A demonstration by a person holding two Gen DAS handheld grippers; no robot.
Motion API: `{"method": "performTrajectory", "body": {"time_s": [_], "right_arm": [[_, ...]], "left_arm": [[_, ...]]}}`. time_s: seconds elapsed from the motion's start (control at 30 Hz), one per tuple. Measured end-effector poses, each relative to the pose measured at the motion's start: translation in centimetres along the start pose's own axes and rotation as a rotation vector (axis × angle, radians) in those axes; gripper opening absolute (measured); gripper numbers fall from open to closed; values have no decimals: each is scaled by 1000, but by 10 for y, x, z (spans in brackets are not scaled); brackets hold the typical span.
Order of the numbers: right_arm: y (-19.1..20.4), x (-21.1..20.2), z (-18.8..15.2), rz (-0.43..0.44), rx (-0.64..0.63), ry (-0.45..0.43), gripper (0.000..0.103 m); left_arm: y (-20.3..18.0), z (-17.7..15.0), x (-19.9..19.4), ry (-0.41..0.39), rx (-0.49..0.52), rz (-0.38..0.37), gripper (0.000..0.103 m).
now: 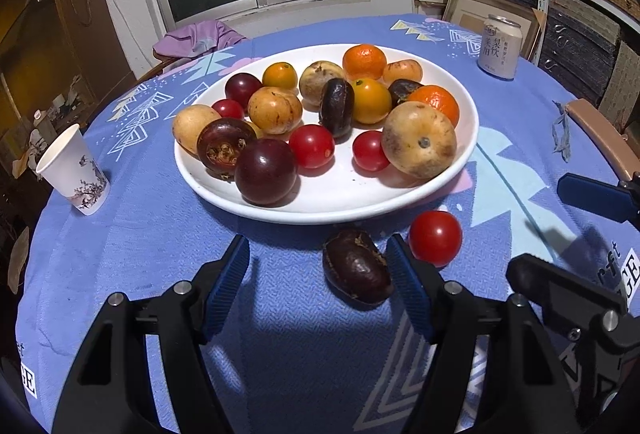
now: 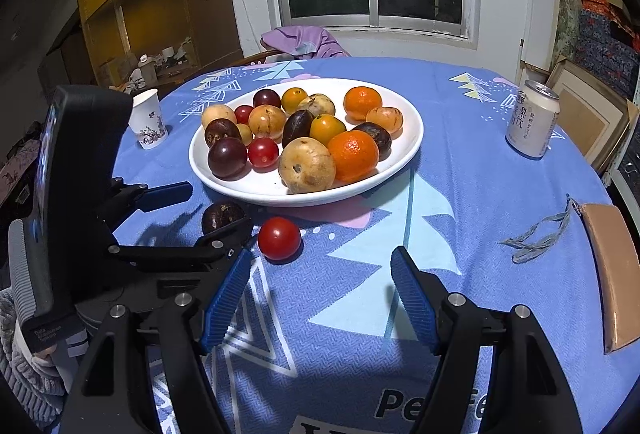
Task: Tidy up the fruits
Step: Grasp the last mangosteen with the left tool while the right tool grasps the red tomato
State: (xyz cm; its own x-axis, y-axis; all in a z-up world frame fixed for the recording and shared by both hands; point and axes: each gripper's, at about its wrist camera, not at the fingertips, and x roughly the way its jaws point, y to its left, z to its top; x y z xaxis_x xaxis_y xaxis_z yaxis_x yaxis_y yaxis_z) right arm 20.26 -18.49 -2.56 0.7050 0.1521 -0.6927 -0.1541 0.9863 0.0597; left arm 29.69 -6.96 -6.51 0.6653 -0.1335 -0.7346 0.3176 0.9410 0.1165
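A white plate (image 1: 320, 212) (image 2: 304, 199) holds several fruits: oranges, red tomatoes, dark purple and tan ones. In front of it on the blue cloth lie a dark brown fruit (image 1: 356, 268) (image 2: 220, 216) and a red tomato (image 1: 435, 237) (image 2: 279, 238). My left gripper (image 1: 317, 246) is open, and the dark fruit lies between its fingers close to the right pad, with a wide gap to the left pad. My right gripper (image 2: 322, 254) is open over bare cloth with nothing between its fingers. The tomato sits just beyond its left fingertip.
A paper cup (image 1: 74, 174) (image 2: 148, 122) stands left of the plate and a drink can (image 1: 500, 48) (image 2: 530, 120) at the far right. A purple cloth (image 1: 196, 38) hangs behind the table. A frayed string (image 2: 536, 238) and a tan chair back (image 2: 616, 274) lie at the right edge.
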Motion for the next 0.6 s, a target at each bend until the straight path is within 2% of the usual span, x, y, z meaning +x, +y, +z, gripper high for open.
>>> {"method": "performTrajectory", "body": {"time_s": [0.07,0.3,0.43,0.53,0.6], "right_arm": [[0,0,0,1,0,0,74],[-3,-2,1,2,10,-2,74],[-3,-2,1,4,9,-3,74],[-3,-2,1,6,6,-1,74],[-3,-2,0,11,5,-1,74]], "left_arm": [[0,0,1,2,0,-12,68],[-6,-1,8,39,32,-127,38],[-6,-2,9,48,22,-160,38],[-3,-3,9,47,5,-179,34],[1,-5,4,34,-6,-164,33]]}}
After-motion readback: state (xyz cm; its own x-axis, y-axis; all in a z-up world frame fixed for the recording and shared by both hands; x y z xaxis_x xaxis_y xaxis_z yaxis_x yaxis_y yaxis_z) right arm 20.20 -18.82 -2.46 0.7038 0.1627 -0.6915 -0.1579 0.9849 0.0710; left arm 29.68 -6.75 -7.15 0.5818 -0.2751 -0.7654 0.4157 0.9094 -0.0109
